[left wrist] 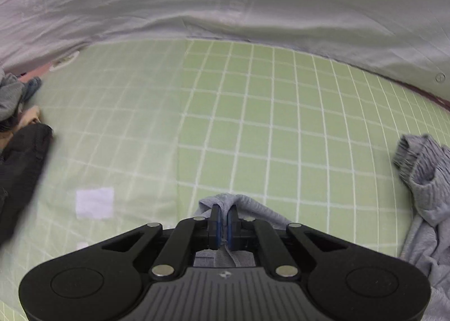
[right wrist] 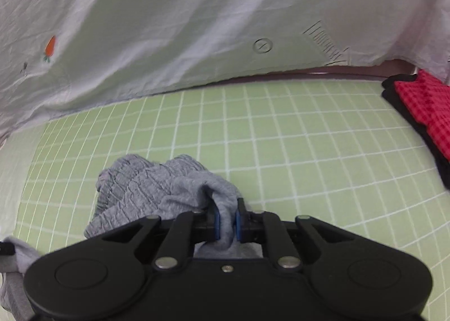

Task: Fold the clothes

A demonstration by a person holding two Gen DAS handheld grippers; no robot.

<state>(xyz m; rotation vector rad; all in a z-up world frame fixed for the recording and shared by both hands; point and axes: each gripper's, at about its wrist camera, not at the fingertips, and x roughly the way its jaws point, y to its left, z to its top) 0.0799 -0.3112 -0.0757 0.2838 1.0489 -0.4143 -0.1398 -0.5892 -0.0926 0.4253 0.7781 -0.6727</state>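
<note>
Spreading across both views is a green sheet (left wrist: pixel 253 124) gridded in white, backed by a pale carrot-printed cloth (right wrist: pixel 168 25) whose faint stitched lettering cannot be read. On the sheet lies a grey garment (right wrist: pixel 140 180), bunched. The left gripper (left wrist: pixel 224 218) pinches one fold of it; the right gripper (right wrist: pixel 226 217) is clamped on another. A red checked cloth (right wrist: pixel 422 101) lies far right.

Black left gripper (left wrist: pixel 224 218), ribbed grey base, blue-padded jaws, silver rivets — right gripper (right wrist: pixel 226 217) alike

Grey ribbed garment (right wrist: pixel 146 180) — bunched, pinched at two spots.
</note>
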